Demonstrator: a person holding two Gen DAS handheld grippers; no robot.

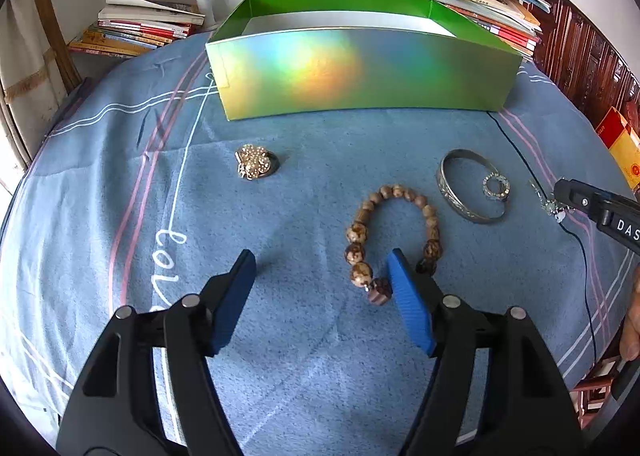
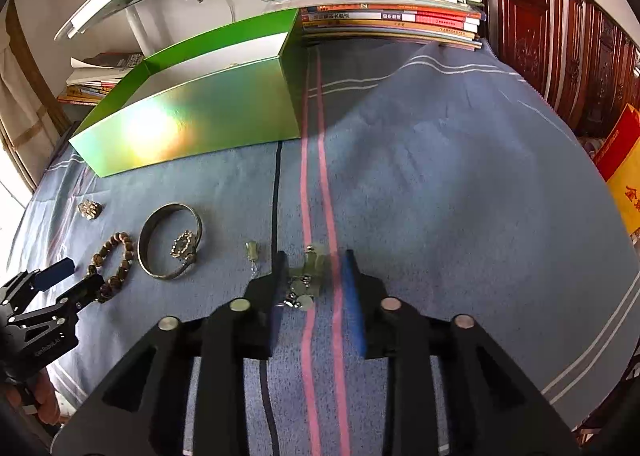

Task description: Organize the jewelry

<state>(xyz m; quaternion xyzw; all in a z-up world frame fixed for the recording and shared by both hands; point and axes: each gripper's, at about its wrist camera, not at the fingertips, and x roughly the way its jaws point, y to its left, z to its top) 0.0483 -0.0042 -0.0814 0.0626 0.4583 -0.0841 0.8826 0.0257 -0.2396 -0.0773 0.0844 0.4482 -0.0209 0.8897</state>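
L gripper: black plastic frame, triangular cut-outs, 4 silver round pins | fingers: blue ribbed pads | R gripper: same build, black w/ blue pads, 4 silver pins | markings: white "DAS" lettering on R body, small white text on L body

**Two wrist cameras, one blanket, seen from opposite sides**

The left wrist fisheye looked steeply down along its own black, blue-padded left gripper, close above the blue striped blanket, facing the shiny green open cardboard box. The right wrist fisheye sat equally low behind the right gripper, further to the right, facing the same box obliquely. Both views shared the brown wooden bead bracelet, the silver metal bangle and each other's gripper.
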